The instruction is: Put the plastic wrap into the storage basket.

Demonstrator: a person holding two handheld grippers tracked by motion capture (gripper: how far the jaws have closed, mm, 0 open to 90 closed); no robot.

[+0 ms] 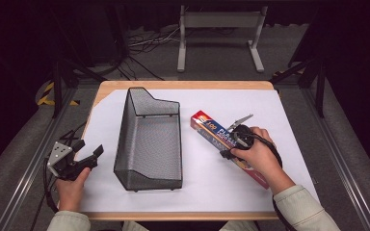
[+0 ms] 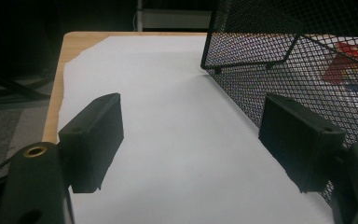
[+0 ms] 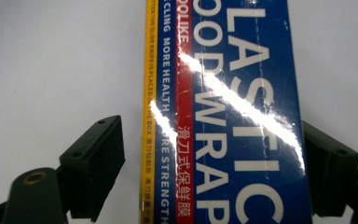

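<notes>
On the white sheet (image 1: 207, 187) that covers the table (image 1: 183, 85), your plastic wrap box (image 1: 211, 130) lies flat to the right of the black mesh basket (image 1: 150, 139), apart from it, running on a slant from its red end near the basket's far right corner down toward your side. Your right gripper (image 1: 235, 139) sits over the middle of that box, with your right hand (image 1: 259, 155) covering the near half of it.

Looking along your right gripper (image 3: 212, 163) in the right gripper view, the plastic wrap box (image 3: 223, 112) runs lengthwise between the two jaws. The right jaw stands at the blue edge of the box; whether it touches, you cannot tell. The left jaw stands off the yellow edge with a strip of white sheet (image 3: 51, 60) showing between. So the jaws straddle the box, spread wide, and do not clamp it.

Your left gripper (image 1: 89, 156) is at the left edge of the table, well apart from the box, just left of the basket. In the left gripper view its jaws are spread with only white sheet (image 2: 168, 140) between them, and the mesh basket (image 2: 289, 65) stands just beyond the right jaw.
</notes>
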